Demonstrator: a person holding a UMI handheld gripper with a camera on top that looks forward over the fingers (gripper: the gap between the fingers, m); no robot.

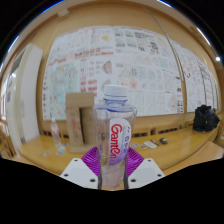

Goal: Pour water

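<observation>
Clear plastic water bottle (114,135) upright, dead centre between the two fingers of the claw (112,172), white fingers with purple pads (93,160) showing either side of the bottle's lower part. Pads look pressed against both sides, so claw clamped on the bottle. Cap on, pale/clear. Label is white with red lettering, reads roughly "Ganten", smaller print below unreadable. Beyond the fingers, a wooden table (175,152). On it, a brown cardboard box (80,118) behind the bottle, some small white items (150,143) to the side, a dark object (205,118) further off. Back wall (130,60) covered in pinned paper sheets, printed text too small to read
</observation>
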